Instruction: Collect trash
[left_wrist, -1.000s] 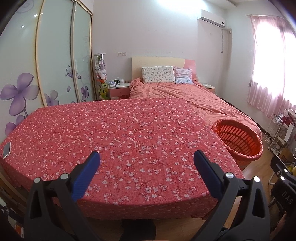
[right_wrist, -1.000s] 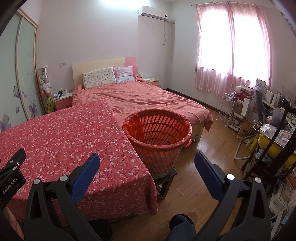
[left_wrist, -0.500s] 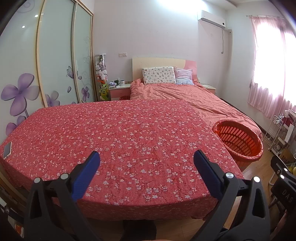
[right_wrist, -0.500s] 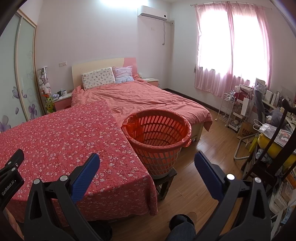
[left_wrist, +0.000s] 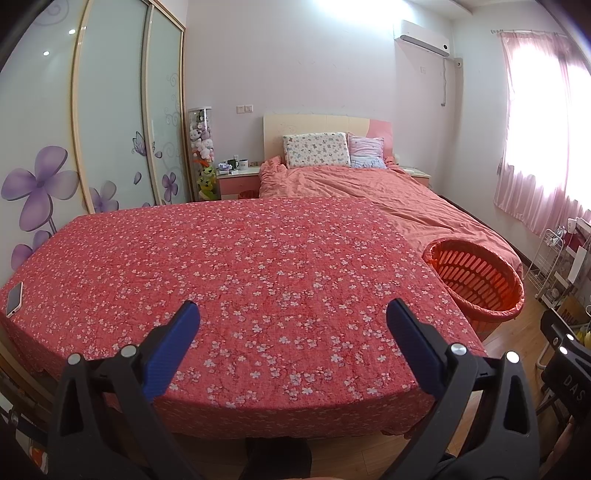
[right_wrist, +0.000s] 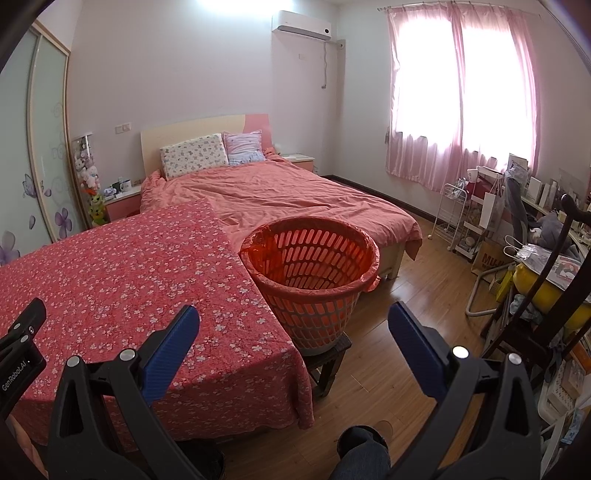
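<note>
1. We look for trash first. We see none on the flowery red table (left_wrist: 258, 280), and none on the floor (right_wrist: 399, 325) that we can make out.
2. The place for trash is the orange basket (right_wrist: 314, 266). It stands on a small dark stool (right_wrist: 328, 358), right at the table's right corner and next to the bed (right_wrist: 295, 195).
3. The basket has a thin red bag (right_wrist: 373, 275) folded over its rim. We see no trash in the part we can look into. The very bottom is hard to see.
4. Our left gripper (left_wrist: 291, 325) hangs over the near edge of the table. Its blue fingers (left_wrist: 173, 347) are spread wide with nothing between them.
5. Our right gripper (right_wrist: 291, 325) is spread wide too, and holds nothing. It points at the basket and the floor.
6. What changed in the last second? Almost nothing. Both views slid only a tiny bit, and both grippers stayed wide apart. We think this means no pick-up has started and we are just looking around.
7. A phone (left_wrist: 14, 299) lies at the far left edge of the table. That is not trash, so we would leave it alone.
8. The cluttered desk (right_wrist: 554, 254) on the right may hide trash, but we cannot tell from here.
</note>
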